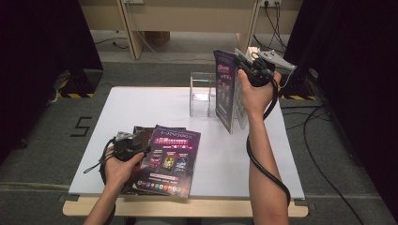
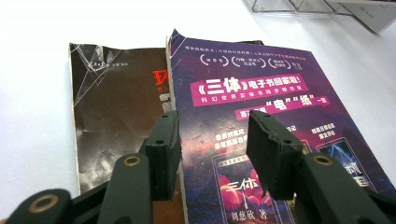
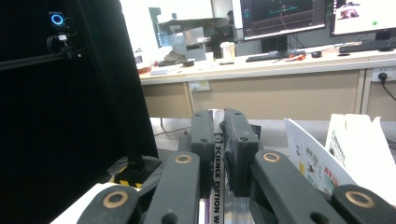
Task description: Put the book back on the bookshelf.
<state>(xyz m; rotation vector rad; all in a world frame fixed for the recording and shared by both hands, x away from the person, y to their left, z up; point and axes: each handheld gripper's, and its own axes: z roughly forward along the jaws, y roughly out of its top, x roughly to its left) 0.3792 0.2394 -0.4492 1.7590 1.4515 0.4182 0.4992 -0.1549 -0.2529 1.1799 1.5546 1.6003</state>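
the right claw (image 1: 249, 70) is clamped on the spine of a purple booklet (image 1: 226, 89), holding it upright above the white worktop (image 1: 141, 105), just beside a clear plastic box (image 1: 202, 93). the left claw (image 2: 212, 140) hangs with its jaws spread wide and gripping nothing, over a purple magazine (image 2: 261, 112) that lies flat, overlapping a dark brown book (image 2: 116, 112), at the near left of the worktop.
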